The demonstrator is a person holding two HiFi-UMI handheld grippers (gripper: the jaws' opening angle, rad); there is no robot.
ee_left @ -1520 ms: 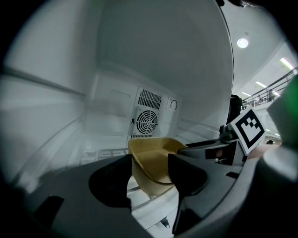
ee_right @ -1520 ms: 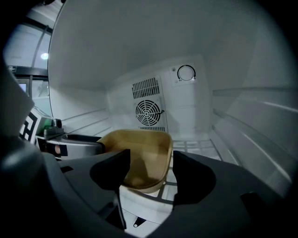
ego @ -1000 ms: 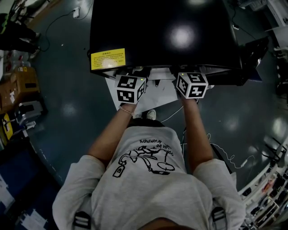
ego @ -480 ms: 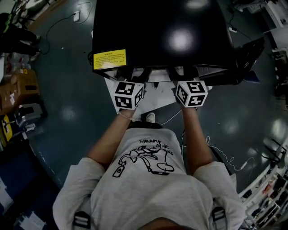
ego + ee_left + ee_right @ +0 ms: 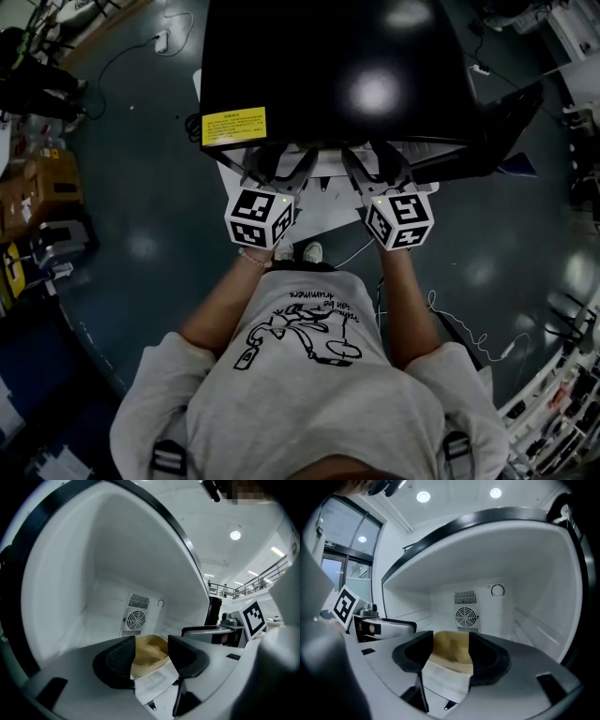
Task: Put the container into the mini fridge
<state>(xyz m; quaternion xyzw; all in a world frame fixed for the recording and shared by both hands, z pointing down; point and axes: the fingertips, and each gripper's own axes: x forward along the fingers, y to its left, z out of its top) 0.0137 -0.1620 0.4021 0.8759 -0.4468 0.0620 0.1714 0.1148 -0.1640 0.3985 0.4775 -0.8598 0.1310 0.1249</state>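
The mini fridge [image 5: 337, 66] stands open before me, black on top and white inside [image 5: 117, 573] [image 5: 487, 564]. A tan container [image 5: 150, 649] [image 5: 451, 645] sits on the fridge floor in front of the rear fan vent [image 5: 467, 616]. A white sheet [image 5: 445, 679] lies just before it. My left gripper [image 5: 278, 159] [image 5: 151, 662] and right gripper [image 5: 377, 159] [image 5: 451, 656] hover side by side at the fridge mouth. Both are open and have just been closing slightly. The container shows through each gap, farther in and apart from the pads.
The black fridge door [image 5: 502, 117] hangs open at the right. A yellow label [image 5: 234, 125] marks the fridge top's front left. Boxes and gear [image 5: 37, 187] line the left side of the floor, and cables [image 5: 450, 314] trail at the right.
Both grippers have drawn back out of the fridge toward the person, and their fingers now show in front of its edge. The container stayed inside.
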